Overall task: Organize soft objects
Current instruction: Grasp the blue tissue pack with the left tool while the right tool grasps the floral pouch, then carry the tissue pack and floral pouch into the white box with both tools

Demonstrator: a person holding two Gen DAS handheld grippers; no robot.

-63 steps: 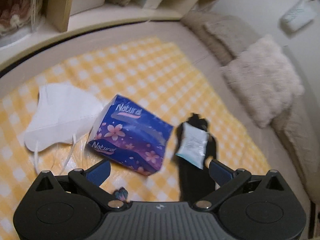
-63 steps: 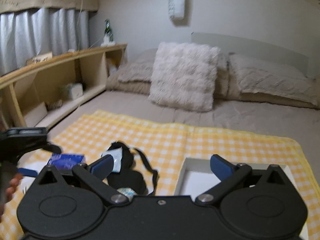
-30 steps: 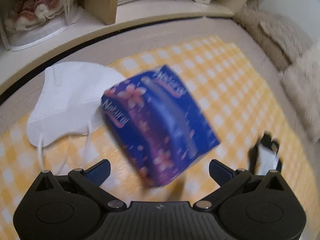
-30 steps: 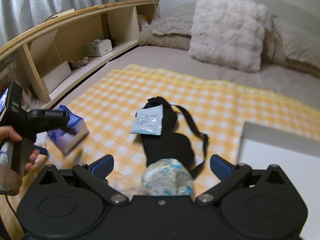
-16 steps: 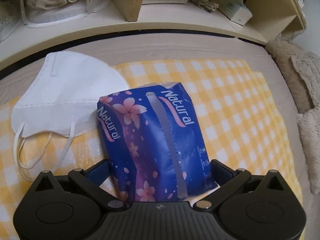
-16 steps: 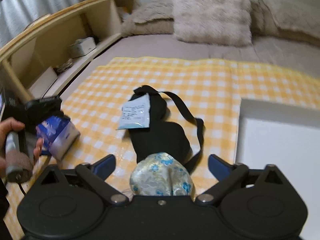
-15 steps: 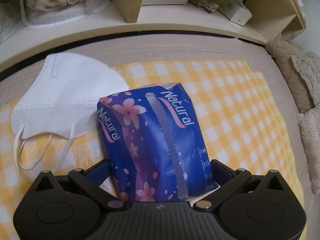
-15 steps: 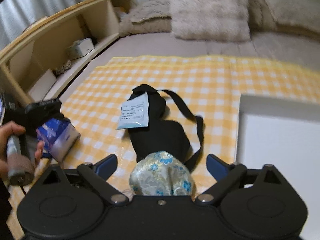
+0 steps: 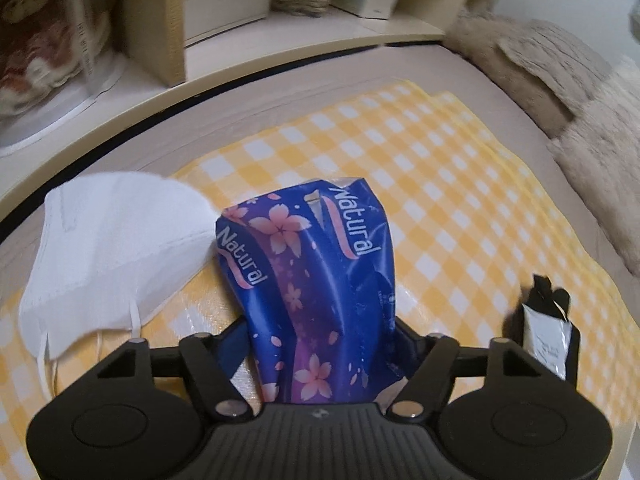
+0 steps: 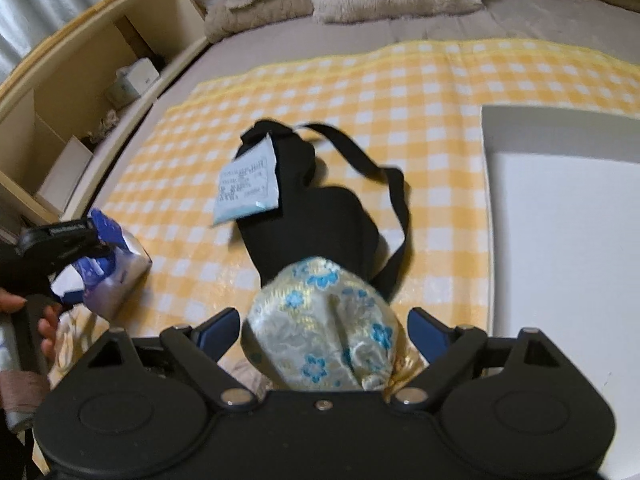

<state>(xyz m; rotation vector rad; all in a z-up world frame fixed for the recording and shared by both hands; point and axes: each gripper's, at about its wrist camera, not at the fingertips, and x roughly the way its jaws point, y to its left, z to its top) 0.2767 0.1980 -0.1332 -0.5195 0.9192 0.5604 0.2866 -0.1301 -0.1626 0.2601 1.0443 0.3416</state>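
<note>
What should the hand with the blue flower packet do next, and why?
Probably carry it toward the white box. The left gripper is already pinching the blue tissue pack, whose sides look squeezed in, and the box sits open on the far side of the checkered cloth, past the black eye mask.

One blue tissue pack [image 9: 316,280] sits at frame centre in the left wrist view, with one white face mask [image 9: 108,240] at its left. The right wrist view shows one black eye mask [image 10: 316,216] mid-frame, one pale sachet [image 10: 247,181] on it, one floral pouch [image 10: 324,324] at lower centre, one white tray [image 10: 560,240] at right, and one checked cloth [image 10: 420,92].
</note>
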